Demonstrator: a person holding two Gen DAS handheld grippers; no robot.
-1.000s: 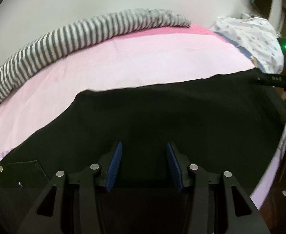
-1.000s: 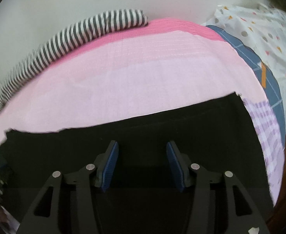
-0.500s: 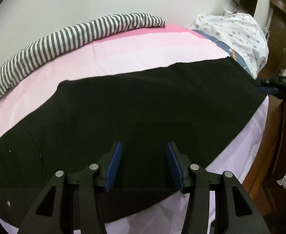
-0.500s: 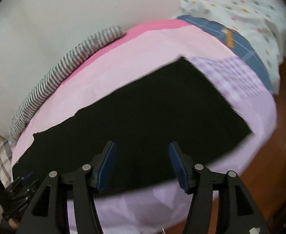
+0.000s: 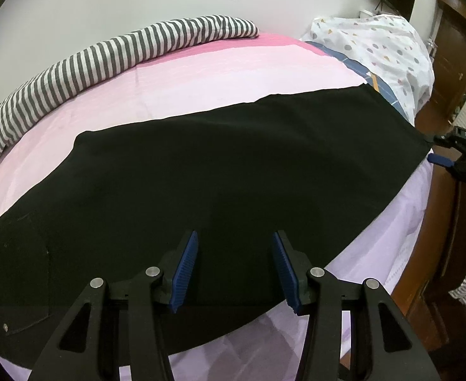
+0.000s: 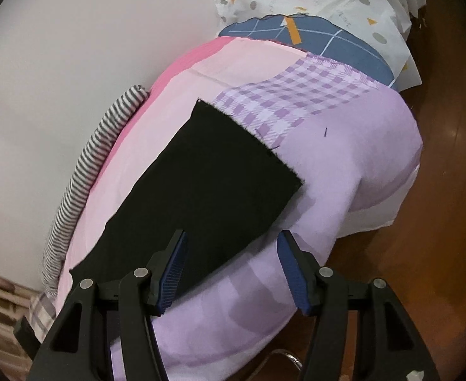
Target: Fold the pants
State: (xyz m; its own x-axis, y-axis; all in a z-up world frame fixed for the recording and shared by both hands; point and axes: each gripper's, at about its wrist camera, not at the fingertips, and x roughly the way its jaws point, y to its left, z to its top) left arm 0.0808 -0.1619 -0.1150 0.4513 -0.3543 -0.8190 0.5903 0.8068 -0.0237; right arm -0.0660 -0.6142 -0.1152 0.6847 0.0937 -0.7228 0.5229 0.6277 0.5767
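Presently: black pants (image 5: 217,171) flat lengthwise on the pink-sheeted bed (image 5: 233,76), apparently folded leg over leg. Left gripper (image 5: 234,268), right gripper (image 6: 231,271): both spread, empty. Crosswise folds remain.
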